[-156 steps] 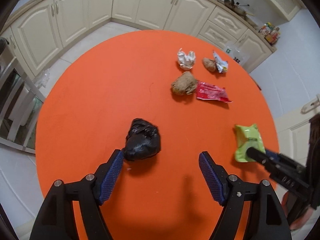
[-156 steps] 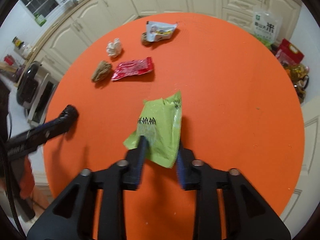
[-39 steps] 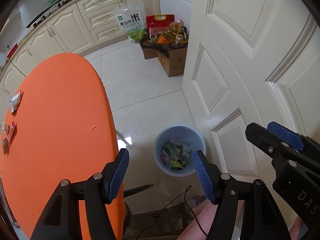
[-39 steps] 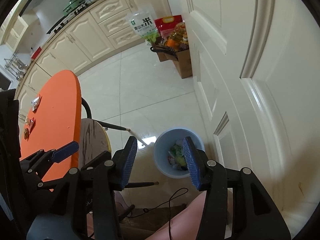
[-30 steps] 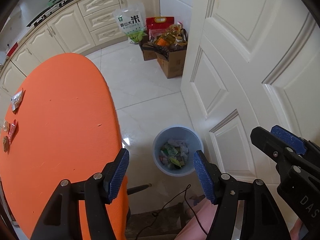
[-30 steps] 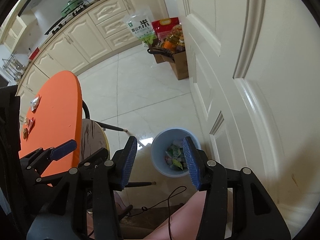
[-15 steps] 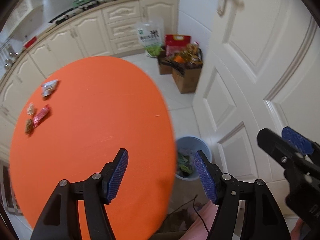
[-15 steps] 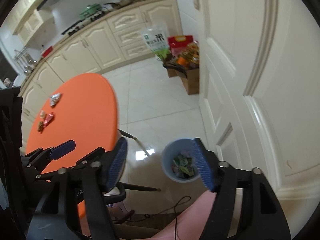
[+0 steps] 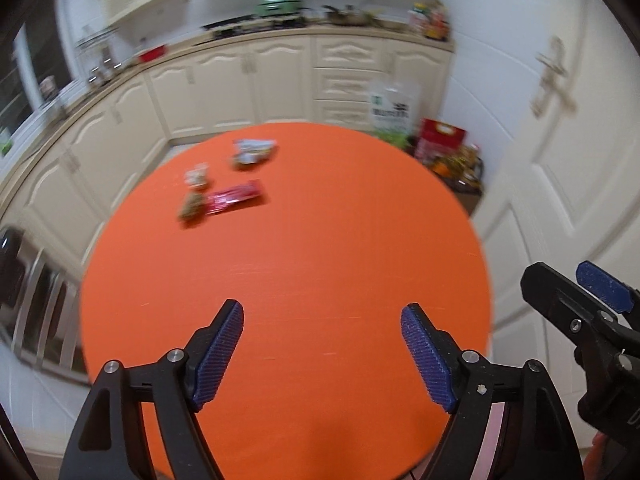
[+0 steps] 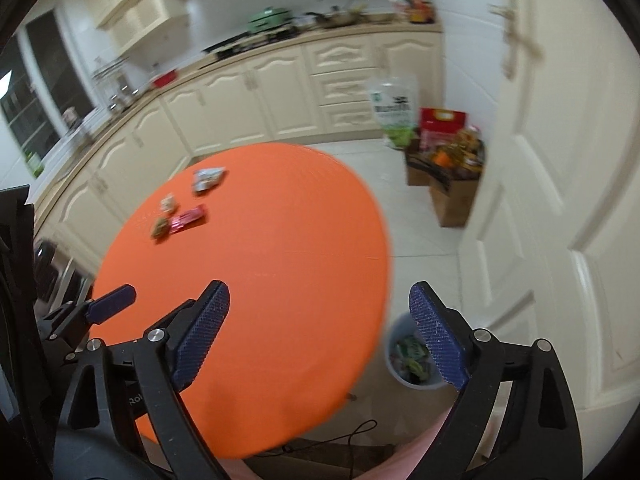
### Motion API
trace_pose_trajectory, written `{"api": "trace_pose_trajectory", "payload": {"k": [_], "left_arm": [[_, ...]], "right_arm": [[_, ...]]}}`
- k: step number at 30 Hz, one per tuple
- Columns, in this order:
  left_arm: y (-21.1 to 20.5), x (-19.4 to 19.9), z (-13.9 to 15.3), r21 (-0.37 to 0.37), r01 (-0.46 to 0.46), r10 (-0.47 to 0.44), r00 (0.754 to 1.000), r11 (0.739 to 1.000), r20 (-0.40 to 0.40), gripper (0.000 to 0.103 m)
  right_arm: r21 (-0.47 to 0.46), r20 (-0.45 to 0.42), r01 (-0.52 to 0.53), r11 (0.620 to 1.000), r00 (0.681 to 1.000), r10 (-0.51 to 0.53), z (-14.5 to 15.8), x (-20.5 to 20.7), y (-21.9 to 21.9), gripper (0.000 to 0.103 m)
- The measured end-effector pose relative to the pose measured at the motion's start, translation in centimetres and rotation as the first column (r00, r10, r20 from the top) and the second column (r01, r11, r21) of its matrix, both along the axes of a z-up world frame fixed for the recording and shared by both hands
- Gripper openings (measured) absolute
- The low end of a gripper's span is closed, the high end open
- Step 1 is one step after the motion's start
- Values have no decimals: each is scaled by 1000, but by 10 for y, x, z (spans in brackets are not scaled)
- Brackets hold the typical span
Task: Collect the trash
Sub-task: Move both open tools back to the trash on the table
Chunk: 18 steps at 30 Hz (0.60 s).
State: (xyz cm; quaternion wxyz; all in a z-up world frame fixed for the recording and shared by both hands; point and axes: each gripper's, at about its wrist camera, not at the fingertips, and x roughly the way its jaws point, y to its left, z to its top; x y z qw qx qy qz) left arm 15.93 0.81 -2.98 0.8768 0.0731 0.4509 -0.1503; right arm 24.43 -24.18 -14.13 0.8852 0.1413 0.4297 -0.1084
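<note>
Facing the orange worktop, both the left hand-held gripper and the right hand-held gripper gape empty. Remaining trash lies far ahead-left; the red wrapper runs crosswise, likely nearer the left one. Bin stands beside.

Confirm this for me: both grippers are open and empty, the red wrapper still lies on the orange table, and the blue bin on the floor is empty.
Not quite. The blue bin is not empty: the right wrist view shows wrappers inside it. The rest holds: the left gripper and right gripper are open and empty, and the red wrapper lies on the orange table.
</note>
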Motion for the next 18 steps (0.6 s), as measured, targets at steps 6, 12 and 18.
{"api": "trace_pose_trajectory", "payload": {"k": [6,12,18], "left_arm": [[61,7,-1,5,-150,150,989,989,-9,77],[100,30,-4,27,-238,239,970,971,-36,77],[111,76,-9,41,-308,310,949,951,-57,77]], "right_arm": [[-8,-29,-117,993,993,117,-9,46,53,93],[-12,-60,-205,979,977,204,-21,93,86,93],[-47,-103,-250,967,964,245,-31,152,94,93]]}}
